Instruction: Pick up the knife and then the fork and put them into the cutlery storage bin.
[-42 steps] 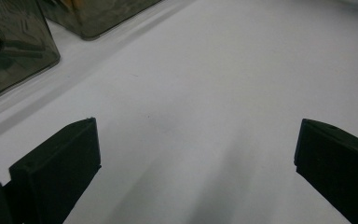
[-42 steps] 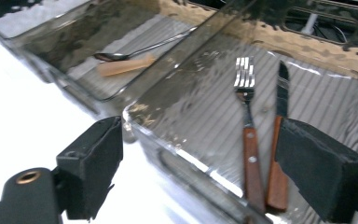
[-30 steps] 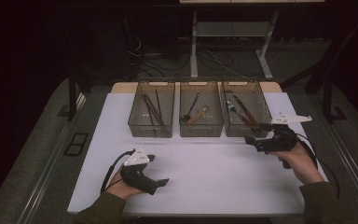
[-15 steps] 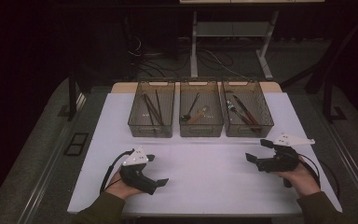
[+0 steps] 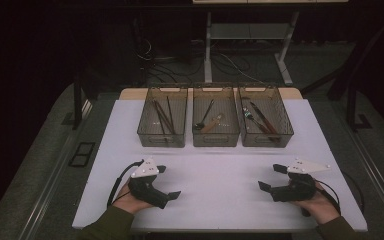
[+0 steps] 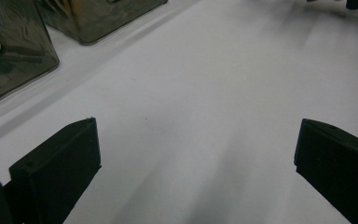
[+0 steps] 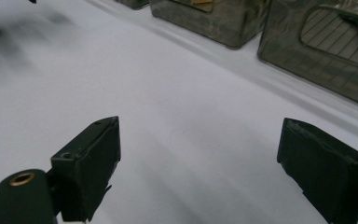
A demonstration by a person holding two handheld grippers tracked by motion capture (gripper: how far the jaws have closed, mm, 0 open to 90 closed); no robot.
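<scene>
Along the far edge of the white table top (image 5: 220,175), seen from the high view, three translucent smoky-brown plastic bins stand side by side in a row. The left bin (image 5: 162,140) holds a few thin dark sticks, the middle bin (image 5: 216,140) a dark-handled utensil and a short wooden-looking piece, and the right bin (image 5: 266,140) several long dark-handled tools. At the near edge, the left gripper (image 5: 169,181), black with a grey three-cornered plate on top, rests low over the bare table in the person's left hand (image 5: 130,200), its jaws spread apart and empty, aimed toward the table's middle. The right gripper (image 5: 272,177), of the same make, sits in the right hand (image 5: 320,206) near the table's right corner, its jaws likewise parted with nothing between them, pointing left. Both grippers lie well apart from each other and well short of the bins.

From the left gripper view, the two black jaws rise wide apart over plain white surface, and corners of two bins show at the upper left.

From the right gripper view, the black jaws also stand wide, framing only white table; the bins run along the top, the nearest at the upper right showing its slotted handle opening.
</scene>
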